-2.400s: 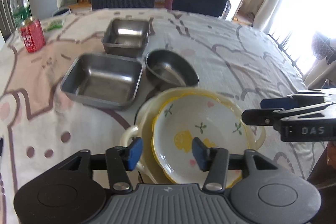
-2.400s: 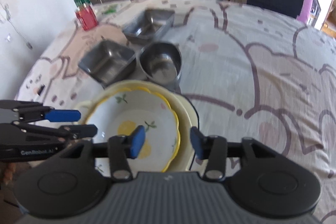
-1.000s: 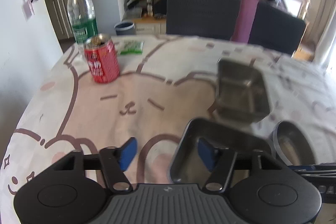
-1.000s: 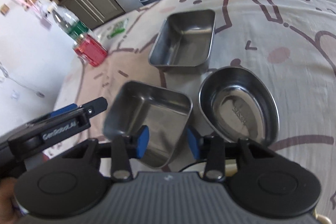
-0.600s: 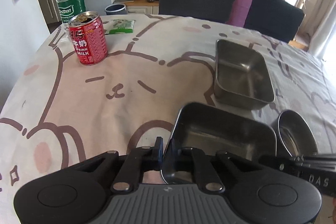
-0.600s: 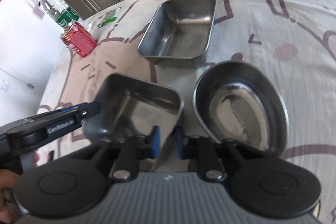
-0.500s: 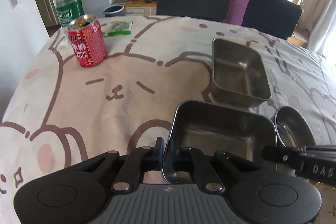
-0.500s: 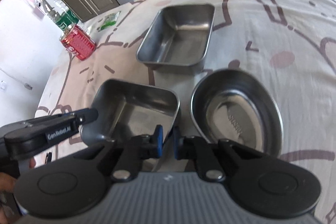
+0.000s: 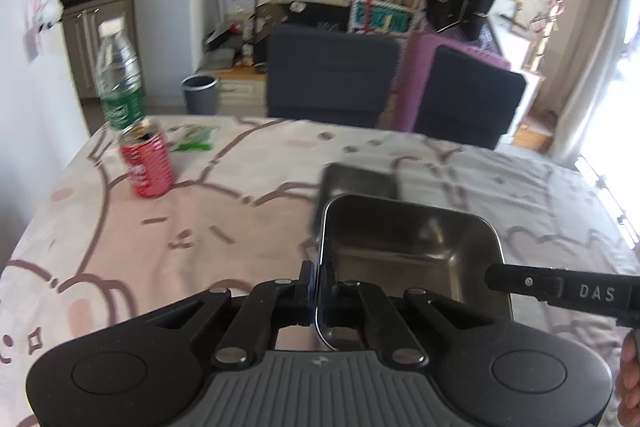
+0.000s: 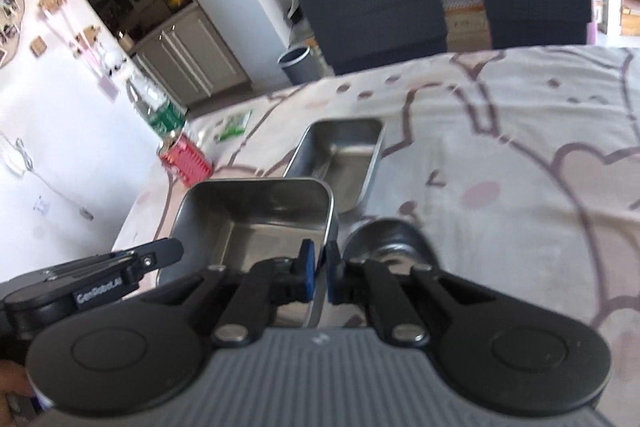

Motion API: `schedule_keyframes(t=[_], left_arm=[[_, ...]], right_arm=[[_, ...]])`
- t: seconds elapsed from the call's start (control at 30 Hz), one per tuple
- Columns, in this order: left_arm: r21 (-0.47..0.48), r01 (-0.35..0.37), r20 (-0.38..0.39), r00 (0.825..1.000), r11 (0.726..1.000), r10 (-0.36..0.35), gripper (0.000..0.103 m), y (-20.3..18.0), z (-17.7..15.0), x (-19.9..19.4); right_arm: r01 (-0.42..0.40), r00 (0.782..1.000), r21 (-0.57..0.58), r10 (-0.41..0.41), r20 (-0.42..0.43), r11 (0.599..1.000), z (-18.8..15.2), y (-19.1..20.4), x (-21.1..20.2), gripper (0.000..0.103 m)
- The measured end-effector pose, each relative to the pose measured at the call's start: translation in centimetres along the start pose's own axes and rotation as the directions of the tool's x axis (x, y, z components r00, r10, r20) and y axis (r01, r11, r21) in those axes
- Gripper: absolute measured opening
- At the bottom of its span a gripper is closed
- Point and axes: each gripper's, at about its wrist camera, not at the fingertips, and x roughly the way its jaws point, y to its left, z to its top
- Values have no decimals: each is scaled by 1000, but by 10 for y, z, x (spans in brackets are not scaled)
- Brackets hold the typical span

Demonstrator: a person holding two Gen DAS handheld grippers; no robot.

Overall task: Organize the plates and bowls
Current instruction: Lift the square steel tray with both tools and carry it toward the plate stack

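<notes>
Square steel tray [image 9: 412, 251] now lifted off the bench [image 9: 200, 227]; left hand-held gripper [image 9: 319, 283] and right hand-held gripper [image 10: 319, 269] each pinch a thin rim. Uneven lifting could make it slip.

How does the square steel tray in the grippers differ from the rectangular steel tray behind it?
The square steel tray is clamped by its rims between the left hand-held gripper and the right hand-held gripper; the rectangular steel tray lies untouched on the tablecloth. The square one is broader, the rectangular one narrower and longer. The square one sits nearer the cameras. Both are empty, shiny steel with rounded corners.
</notes>
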Motion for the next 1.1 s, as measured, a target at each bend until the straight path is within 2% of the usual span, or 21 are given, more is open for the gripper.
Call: schedule_keyframes(t=[0.17, 0.37, 0.63, 0.87, 1.0, 1.1], left_arm=[[21, 79, 23, 997, 997, -79, 1, -42, -2, -11], [58, 171, 30, 985, 984, -172, 2, -99, -8, -16], [191, 256, -54, 967, 948, -250, 6, -180, -27, -4], [291, 327, -164, 943, 899, -290, 10, -226, -58, 9], [329, 352, -242, 928, 876, -282, 11, -242, -81, 18], [369, 364, -292, 919, 855, -265, 12, -254, -97, 26]], right_arm=[[25, 998, 24, -26, 57, 999, 4, -36, -41, 7], [65, 991, 64, -72, 109, 996, 2, -83, -88, 6], [162, 974, 119, -178, 139, 980, -10, -143, -138, 6], [269, 959, 124, -278, 61, 955, -25, -191, -153, 7], [306, 952, 95, -306, -16, 947, -37, -210, -149, 6], [344, 937, 54, -339, -81, 937, -46, -218, -142, 7]])
